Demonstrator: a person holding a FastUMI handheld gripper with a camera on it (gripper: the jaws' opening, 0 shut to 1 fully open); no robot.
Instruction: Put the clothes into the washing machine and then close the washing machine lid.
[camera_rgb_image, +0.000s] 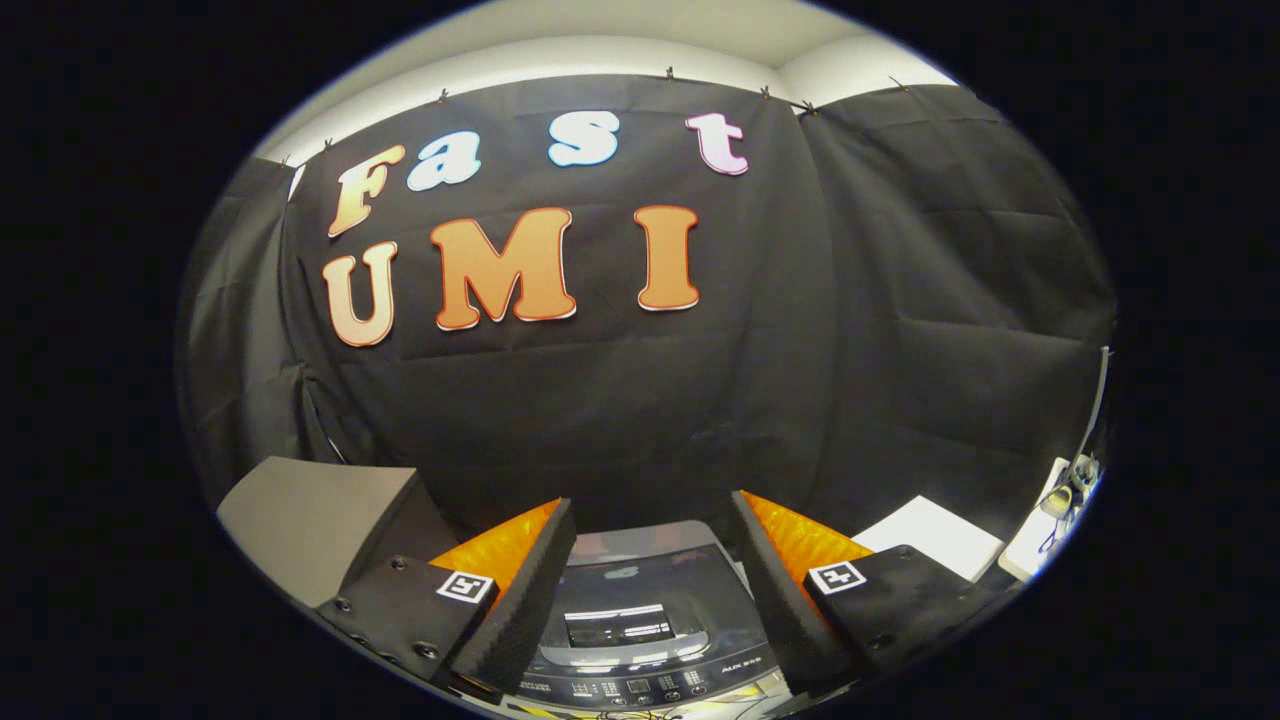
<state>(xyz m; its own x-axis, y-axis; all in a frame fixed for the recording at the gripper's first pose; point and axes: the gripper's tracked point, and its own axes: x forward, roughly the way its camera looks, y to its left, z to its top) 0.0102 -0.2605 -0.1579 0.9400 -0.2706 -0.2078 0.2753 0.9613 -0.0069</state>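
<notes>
The black booth wall (700, 400) rises beyond everything. Below, the washer (640, 620) sits between and under the fingers, its lid (640, 590) down. The gripper (650, 590) hangs wide open above it, holding and touching nothing.

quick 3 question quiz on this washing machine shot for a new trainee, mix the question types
1. True or false: the gripper is holding a piece of clothing.
2. What lies between the fingers, below them? A) a laundry basket B) the washing machine with its glass lid C) a folded towel
3. Fill in: the lid of the washing machine looks ____, lying flat above the control panel.

Key
1. False: the fingers stand apart with nothing between them.
2. B
3. closed
</notes>
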